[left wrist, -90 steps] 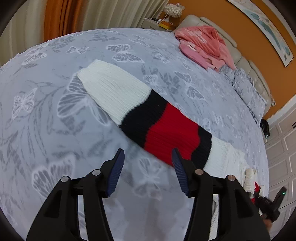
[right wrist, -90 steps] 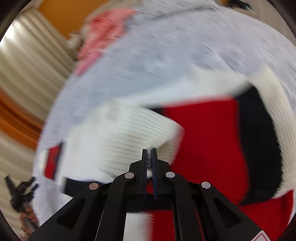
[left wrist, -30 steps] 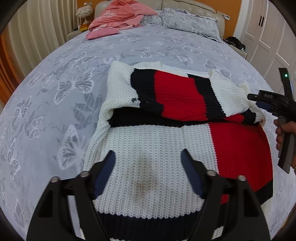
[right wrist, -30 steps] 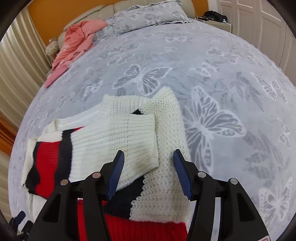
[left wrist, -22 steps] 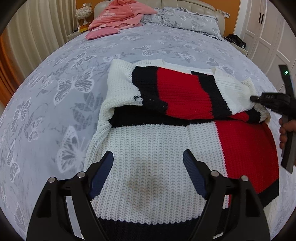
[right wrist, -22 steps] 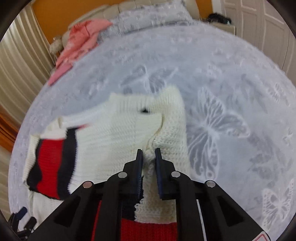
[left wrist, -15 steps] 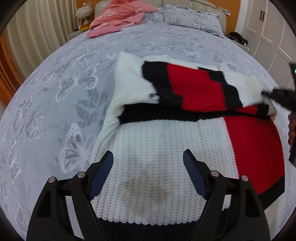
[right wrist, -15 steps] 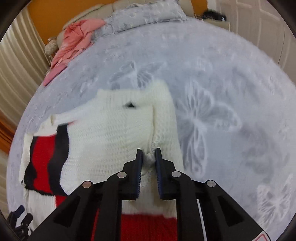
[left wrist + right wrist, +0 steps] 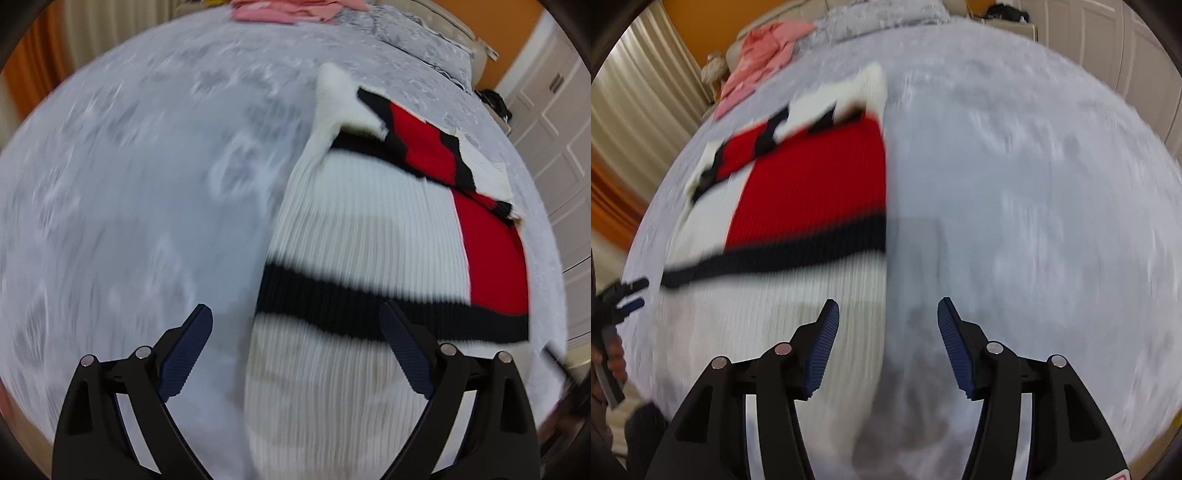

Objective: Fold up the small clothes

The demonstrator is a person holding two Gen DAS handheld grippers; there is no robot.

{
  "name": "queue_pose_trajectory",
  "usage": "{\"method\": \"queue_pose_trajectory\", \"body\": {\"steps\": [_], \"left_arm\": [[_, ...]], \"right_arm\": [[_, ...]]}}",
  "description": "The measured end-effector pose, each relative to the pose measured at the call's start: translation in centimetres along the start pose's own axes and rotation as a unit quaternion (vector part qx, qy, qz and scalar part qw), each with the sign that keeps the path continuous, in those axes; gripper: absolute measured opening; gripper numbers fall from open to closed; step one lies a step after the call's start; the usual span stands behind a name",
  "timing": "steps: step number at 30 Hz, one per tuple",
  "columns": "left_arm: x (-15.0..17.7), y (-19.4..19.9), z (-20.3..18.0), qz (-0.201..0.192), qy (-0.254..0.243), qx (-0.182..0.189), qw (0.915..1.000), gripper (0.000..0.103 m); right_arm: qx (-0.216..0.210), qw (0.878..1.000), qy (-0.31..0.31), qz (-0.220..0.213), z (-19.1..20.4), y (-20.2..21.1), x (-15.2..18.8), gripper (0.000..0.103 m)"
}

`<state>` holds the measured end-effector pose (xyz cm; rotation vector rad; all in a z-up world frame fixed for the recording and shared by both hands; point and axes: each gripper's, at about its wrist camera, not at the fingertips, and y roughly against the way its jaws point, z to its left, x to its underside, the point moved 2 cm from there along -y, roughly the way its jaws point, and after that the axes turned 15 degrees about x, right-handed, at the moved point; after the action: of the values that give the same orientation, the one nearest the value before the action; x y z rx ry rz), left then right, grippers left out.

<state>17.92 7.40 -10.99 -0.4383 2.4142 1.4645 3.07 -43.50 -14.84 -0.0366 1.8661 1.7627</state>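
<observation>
A white, red and black knit sweater (image 9: 369, 236) lies flat on the grey butterfly bedspread (image 9: 129, 184), its sleeves folded across the top. My left gripper (image 9: 295, 350) is open and empty over the sweater's lower left corner. In the right wrist view the sweater (image 9: 798, 192) lies to the left. My right gripper (image 9: 886, 339) is open and empty over the sweater's lower right edge. The left gripper (image 9: 626, 295) shows at the far left of that view. Both views are motion-blurred.
Pink clothes (image 9: 764, 40) lie near the headboard, also in the left wrist view (image 9: 295, 7). Grey pillows (image 9: 424, 40) sit at the head of the bed. White wardrobe doors (image 9: 554, 122) stand on the right. Curtains (image 9: 639, 103) hang on the left.
My right gripper has let go of the sleeve cuff, opened, and pulled back to the sweater's bottom right edge. My left gripper has swung left and back to the bottom left corner.
</observation>
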Motion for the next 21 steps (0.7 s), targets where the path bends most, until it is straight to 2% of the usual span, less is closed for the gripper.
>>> {"method": "queue_pose_trajectory", "body": {"steps": [1, 4, 7, 10, 12, 14, 17, 21], "left_arm": [[1.4, 0.6, 0.4, 0.003, 0.010, 0.002, 0.9999, 0.090], [3.8, 1.4, 0.8, 0.010, 0.017, -0.006, 0.9998, 0.090], [5.8, 1.8, 1.0, 0.012, 0.023, -0.004, 0.9997, 0.090], [7.3, 1.5, 1.9, 0.018, 0.053, 0.004, 0.9984, 0.090], [7.7, 1.7, 2.2, 0.013, 0.065, 0.005, 0.9978, 0.090], [7.5, 2.1, 1.9, 0.001, 0.062, 0.003, 0.9981, 0.090], [5.1, 3.3, 0.0, -0.038, 0.018, 0.002, 0.9991, 0.090], [-0.2, 2.6, -3.5, -0.062, -0.006, 0.052, 0.9967, 0.091]], "right_arm": [[-0.008, 1.000, -0.002, 0.013, 0.2, 0.1, 1.4, 0.058], [-0.022, 0.999, -0.019, 0.043, 0.6, -0.3, 2.9, 0.058], [-0.026, 0.998, -0.024, 0.042, 1.3, -0.4, 3.3, 0.059], [-0.028, 0.998, -0.027, 0.042, 2.1, -0.3, 3.8, 0.059], [-0.014, 0.999, -0.025, 0.031, 2.2, 0.2, 4.1, 0.059], [-0.005, 1.000, -0.019, 0.003, 2.2, 1.0, 2.8, 0.059], [-0.006, 1.000, -0.007, -0.026, 2.8, 1.3, -1.3, 0.059], [-0.038, 0.998, -0.032, -0.048, 3.4, 0.1, -7.8, 0.059]]}}
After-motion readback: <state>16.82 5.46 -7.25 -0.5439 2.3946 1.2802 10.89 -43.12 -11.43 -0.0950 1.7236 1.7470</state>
